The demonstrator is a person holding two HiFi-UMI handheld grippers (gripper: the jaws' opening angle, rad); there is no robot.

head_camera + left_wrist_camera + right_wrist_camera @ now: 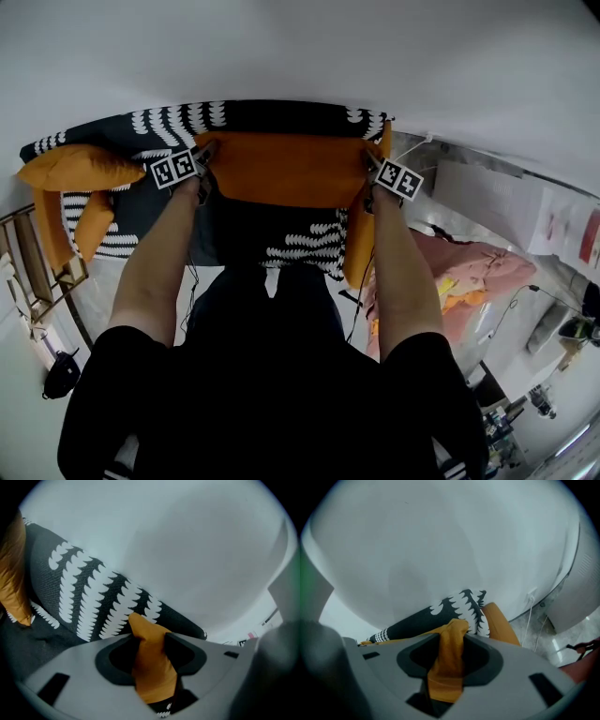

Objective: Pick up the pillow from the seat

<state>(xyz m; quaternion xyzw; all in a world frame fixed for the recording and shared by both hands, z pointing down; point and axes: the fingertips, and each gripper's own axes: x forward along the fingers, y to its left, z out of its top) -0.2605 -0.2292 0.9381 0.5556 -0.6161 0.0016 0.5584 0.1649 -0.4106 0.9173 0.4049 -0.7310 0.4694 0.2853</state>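
Observation:
An orange pillow point(286, 169) is stretched across the dark, white-patterned seat point(300, 246) in the head view. My left gripper point(202, 161) is shut on the pillow's left corner, and the orange fabric point(152, 667) is pinched between its jaws in the left gripper view. My right gripper point(371, 172) is shut on the pillow's right corner. That bunched corner point(447, 667) fills the gap between the jaws in the right gripper view. The seat's patterned backrest point(89, 597) rises behind the left gripper.
A second orange cushion point(75, 167) lies at the seat's left end, and another orange cushion point(94, 225) hangs below it. An orange armrest pad point(358, 246) flanks the right side. A white wall point(300, 47) stands behind. Clutter and a pink cloth point(469, 272) cover the floor at right.

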